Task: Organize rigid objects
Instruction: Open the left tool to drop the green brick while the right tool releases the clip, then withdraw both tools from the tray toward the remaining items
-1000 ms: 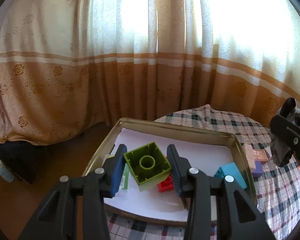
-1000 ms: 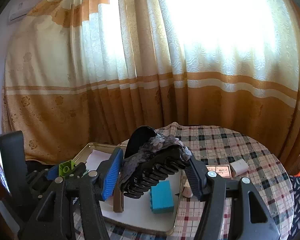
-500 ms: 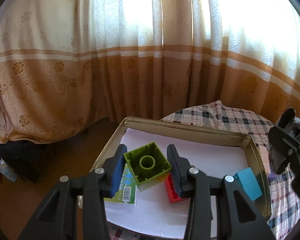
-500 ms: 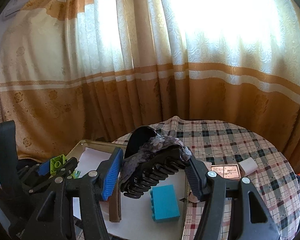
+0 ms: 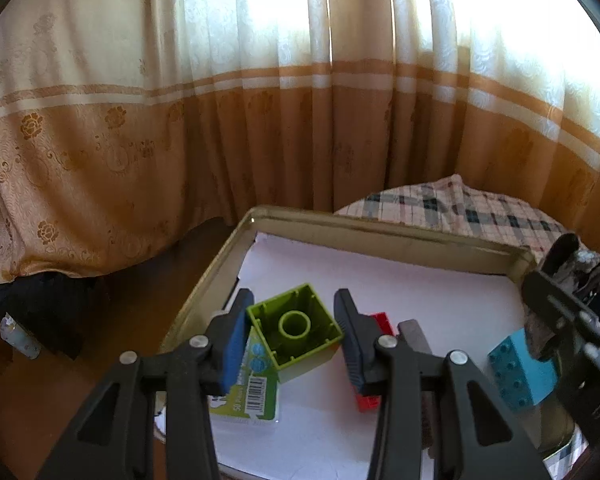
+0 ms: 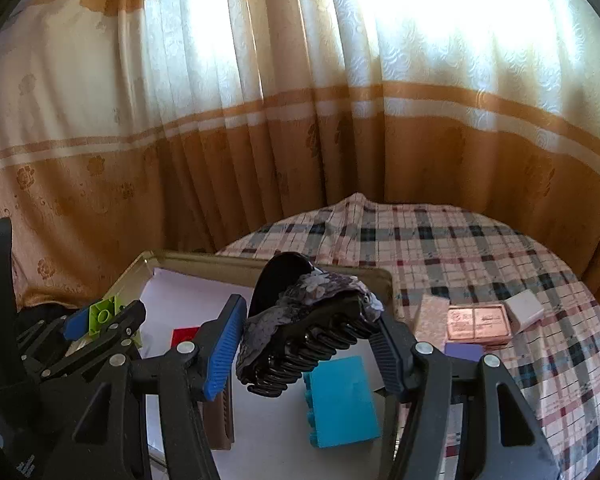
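My left gripper [image 5: 294, 326] is shut on a green toy brick [image 5: 296, 330], hollow underside toward the camera, held above the left part of a metal tray [image 5: 380, 230]. My right gripper [image 6: 306, 344] is shut on a black hair claw clip [image 6: 300, 340] with grey patterned fabric, held over the tray [image 6: 204, 258]. In the tray lie a red brick [image 5: 370, 398], a teal brick [image 5: 522, 376], a brown flat piece [image 6: 222, 416] and a green-and-white card [image 5: 254, 394]. The teal brick [image 6: 340, 400] also shows under the clip. The left gripper with its green brick [image 6: 104, 314] shows at left in the right wrist view.
The tray sits at the left edge of a round table with a plaid cloth [image 6: 460, 248]. A pink box [image 6: 478, 322], a white block [image 6: 524, 308] and a purple block [image 6: 464, 350] lie on the cloth right of the tray. Curtains [image 5: 260, 100] hang behind.
Both grippers have moved closer over the tray, which now looms larger. The card and red brick have come into fuller view. Both grips are unchanged.
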